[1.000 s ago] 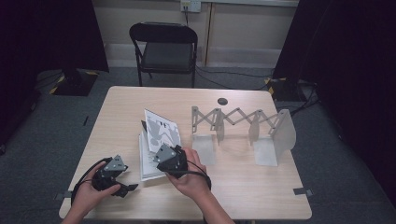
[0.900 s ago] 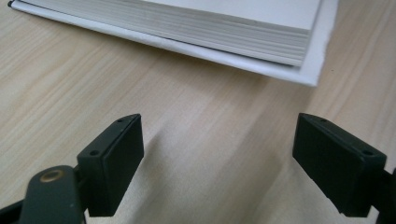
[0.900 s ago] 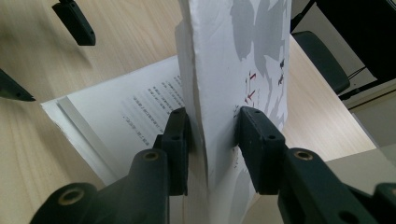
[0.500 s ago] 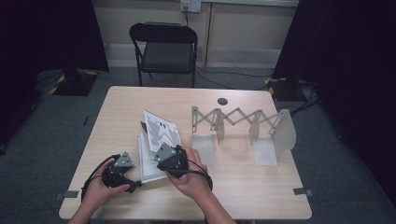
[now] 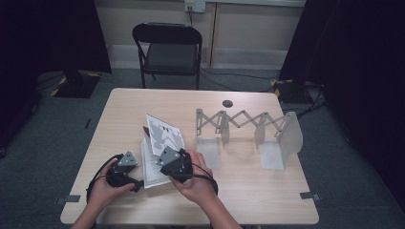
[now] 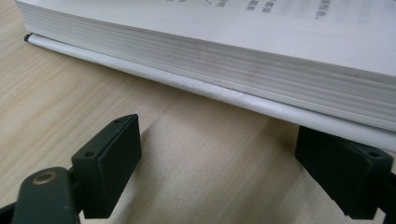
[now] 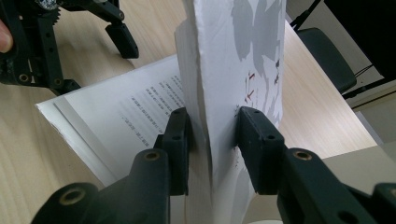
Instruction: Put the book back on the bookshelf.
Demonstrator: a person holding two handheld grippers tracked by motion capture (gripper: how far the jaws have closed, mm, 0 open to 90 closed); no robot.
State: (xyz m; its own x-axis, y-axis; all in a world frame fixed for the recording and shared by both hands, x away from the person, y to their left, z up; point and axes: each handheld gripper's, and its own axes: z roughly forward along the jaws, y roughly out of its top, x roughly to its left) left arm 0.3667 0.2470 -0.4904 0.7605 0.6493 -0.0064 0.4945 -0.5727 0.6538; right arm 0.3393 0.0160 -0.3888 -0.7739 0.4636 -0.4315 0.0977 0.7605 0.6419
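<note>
While the right gripper (image 7: 212, 154) clamps its fingers (image 7: 180, 140) on the lifted cover and front pages of the book (image 5: 160, 150), the left gripper (image 6: 219, 172) sits low on the counter (image 5: 248, 195) with fingers apart and nothing between them. Left fingers have just been opening a bit more. In the left gripper view they face the book's page edge, just short of it, bare wood in the gap; cannot tell if the far finger touches the bottom cover.

Book lies open at the counter's near-left part, beside the person's hands. The raised cover (image 7: 252, 51) stands close to upright, grey shapes and some red print on it, printed pages flat below.

In the high view, the left gripper (image 5: 125, 171) is just left of the book, the right gripper (image 5: 174, 162) on its right edge, each with a grey three-cornered plate on top. Black cables trail back from both toward the person.

An expandable grey rack (image 5: 248, 131) stands to the right of the book, apart from it. A black chair (image 5: 168, 50) is behind the counter.
</note>
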